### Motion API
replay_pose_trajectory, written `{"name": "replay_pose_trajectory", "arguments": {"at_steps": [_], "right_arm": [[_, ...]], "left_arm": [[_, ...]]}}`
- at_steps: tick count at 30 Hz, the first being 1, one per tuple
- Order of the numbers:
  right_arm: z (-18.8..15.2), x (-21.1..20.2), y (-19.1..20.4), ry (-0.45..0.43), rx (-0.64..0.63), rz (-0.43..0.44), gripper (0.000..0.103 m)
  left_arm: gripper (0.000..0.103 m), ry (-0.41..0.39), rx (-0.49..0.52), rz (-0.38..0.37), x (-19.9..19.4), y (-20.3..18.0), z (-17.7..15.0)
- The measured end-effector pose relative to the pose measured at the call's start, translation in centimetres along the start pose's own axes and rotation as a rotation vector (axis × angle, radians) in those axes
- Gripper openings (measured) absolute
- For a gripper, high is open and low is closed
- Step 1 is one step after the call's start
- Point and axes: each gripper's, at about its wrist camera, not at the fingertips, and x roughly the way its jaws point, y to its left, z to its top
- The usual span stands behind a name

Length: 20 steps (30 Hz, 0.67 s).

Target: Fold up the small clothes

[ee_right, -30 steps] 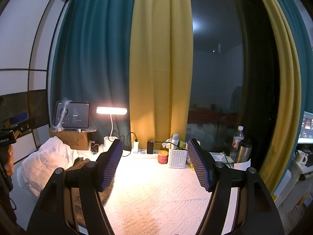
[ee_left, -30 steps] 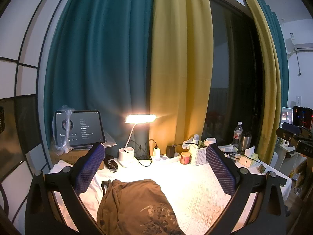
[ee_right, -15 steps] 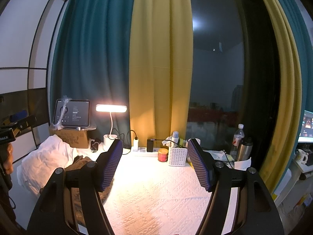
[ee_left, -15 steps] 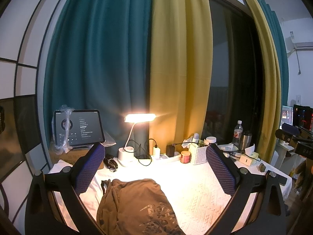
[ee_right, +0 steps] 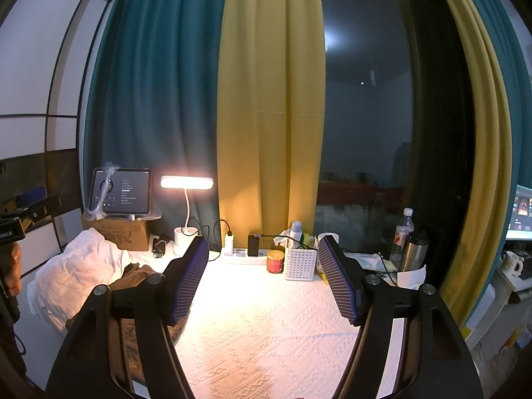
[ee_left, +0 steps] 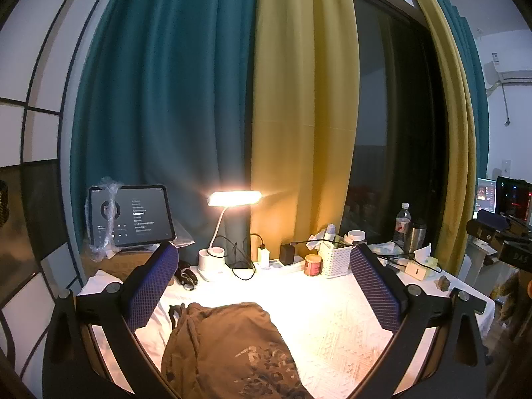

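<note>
On the left there is a tablet (ee_left: 131,214) with a dark screen. It stands on a cardboard box (ee_right: 118,232). The screen has small white words, but they are too tiny to read. The box has dark print on its side, and that is too blurry to read as well. A bunch of white cloth (ee_right: 76,266) lies near the box.

The left gripper (ee_left: 262,286) is wide open and holds nothing. It hangs over the brown shirt (ee_left: 229,345). The shirt lies in a soft lump on the white table cover (ee_left: 332,326), at the near left part of the table. It has a pale picture printed on it, with no words I can make out. It does not look folded yet, so I think the job is just at the start. The shirt needs to be spread flat and then folded.

In the middle a small lamp (ee_left: 234,198) shines. Next come a red tin (ee_left: 313,264) and a white basket (ee_left: 335,261).

The right gripper (ee_right: 262,279) is wide open too and holds nothing. It hangs over the bare table cover, with the shirt just to its left.

On the right stand a water bottle (ee_right: 402,236) with a red label and a metal cup (ee_right: 414,252). The label is too small to read.
</note>
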Motion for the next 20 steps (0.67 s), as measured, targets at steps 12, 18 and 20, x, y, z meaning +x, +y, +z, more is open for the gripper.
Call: {"name": "replay_pose_trajectory", "arguments": {"at_steps": [12, 18, 20], "right_arm": [[-0.01, 0.02, -0.07, 0.000, 0.001, 0.000, 0.072], [0.00, -0.07, 0.02, 0.001, 0.000, -0.001, 0.072], [0.00, -0.08, 0.03, 0.001, 0.001, -0.002, 0.072]], "left_arm": [[0.102, 0.034, -0.042, -0.036, 0.55, 0.38, -0.19], [0.102, 0.035, -0.038, -0.027, 0.66, 0.51, -0.04], [0.102, 0.029, -0.009, 0.001, 0.64, 0.23, -0.02]]}}
